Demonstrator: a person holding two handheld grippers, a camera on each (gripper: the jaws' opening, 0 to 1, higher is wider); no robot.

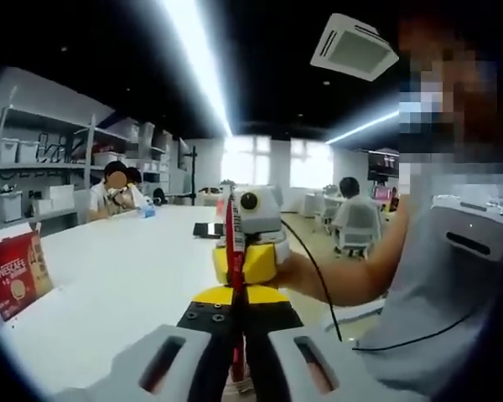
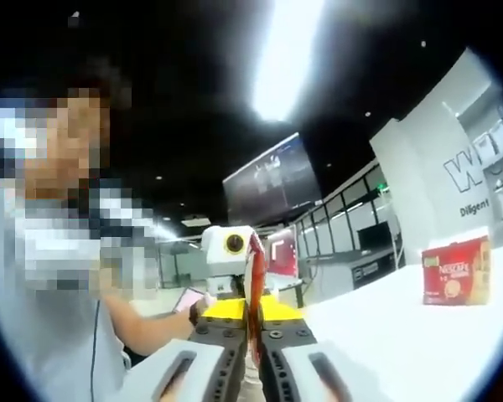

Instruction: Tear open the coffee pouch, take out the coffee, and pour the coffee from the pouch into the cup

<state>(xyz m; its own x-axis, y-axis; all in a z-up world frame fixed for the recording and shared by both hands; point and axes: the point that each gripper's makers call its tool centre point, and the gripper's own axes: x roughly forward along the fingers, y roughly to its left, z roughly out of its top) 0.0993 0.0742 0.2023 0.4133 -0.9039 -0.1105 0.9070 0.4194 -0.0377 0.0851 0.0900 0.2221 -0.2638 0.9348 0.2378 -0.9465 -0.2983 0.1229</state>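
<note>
A thin red coffee stick pouch [image 1: 235,224] stands edge-on between both grippers, held up above the white table [image 1: 126,276]. My left gripper [image 1: 237,316] is shut on its near end. Facing it, my right gripper [image 1: 244,261], with yellow blocks, grips the same pouch a little farther along, with a hand [image 1: 295,273] behind it. In the right gripper view my right gripper [image 2: 253,333] is shut on the red pouch [image 2: 254,255], and my left gripper [image 2: 233,303] faces it close up.
A red Nescafe box [image 1: 17,276] [image 2: 455,272] stands on the table to one side. A dark flat object [image 1: 208,229] lies farther along the table. People [image 1: 113,191] sit at its far end. Shelves [image 1: 50,167] line the wall.
</note>
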